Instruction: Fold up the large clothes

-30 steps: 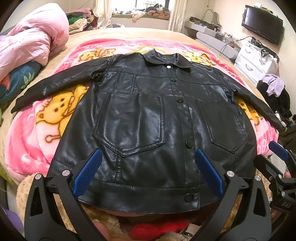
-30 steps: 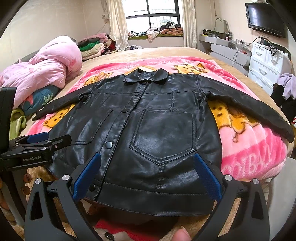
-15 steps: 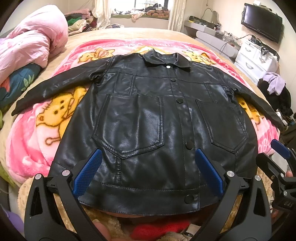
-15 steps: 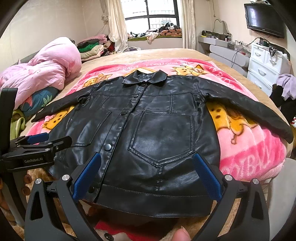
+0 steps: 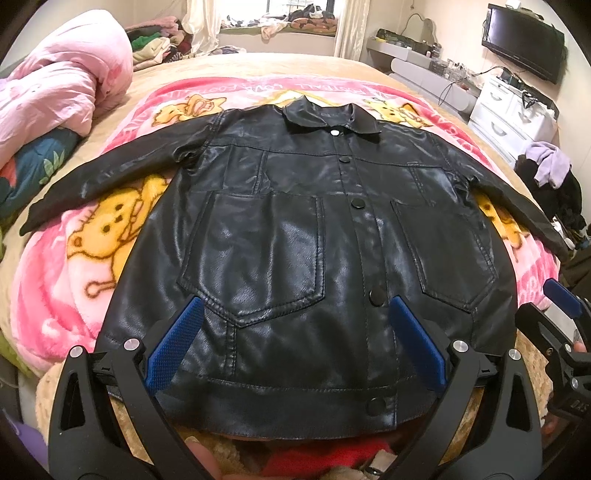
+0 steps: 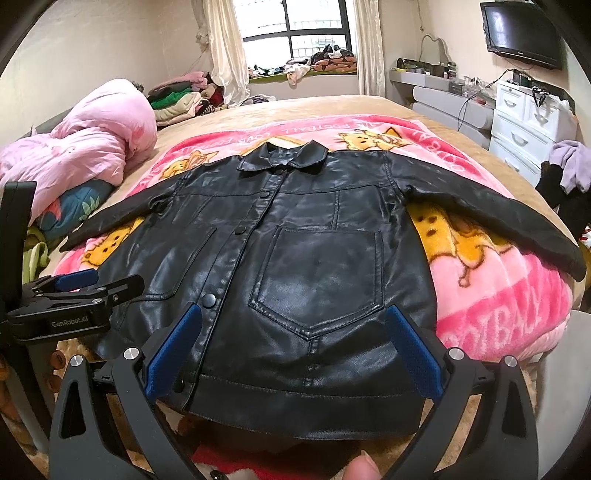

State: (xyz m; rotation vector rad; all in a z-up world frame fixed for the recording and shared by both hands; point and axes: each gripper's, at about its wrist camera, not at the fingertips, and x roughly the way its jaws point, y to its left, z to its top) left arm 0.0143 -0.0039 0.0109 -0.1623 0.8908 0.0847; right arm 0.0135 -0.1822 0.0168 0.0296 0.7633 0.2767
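A black leather jacket (image 5: 295, 236) (image 6: 314, 258) lies flat, front up and buttoned, on the bed with both sleeves spread out sideways. Its hem is nearest me, its collar farthest. My left gripper (image 5: 293, 343) hovers open over the hem on the jacket's left half, nothing between its blue pads. My right gripper (image 6: 293, 347) hangs open over the hem on the right half, also empty. The left gripper (image 6: 79, 286) appears at the left edge of the right wrist view, and the right gripper (image 5: 550, 314) at the right edge of the left wrist view.
A pink cartoon blanket (image 5: 74, 280) (image 6: 498, 295) covers the bed under the jacket. A pink duvet (image 5: 55, 92) is piled at the left. White drawers (image 6: 532, 125), a clothes heap (image 5: 554, 177) and a wall television (image 6: 521, 33) stand to the right. Red fabric (image 5: 314, 454) lies below the hem.
Both grippers have risen and drawn back slightly, so the jacket sits a little lower and farther in both views. The jacket itself has not moved.
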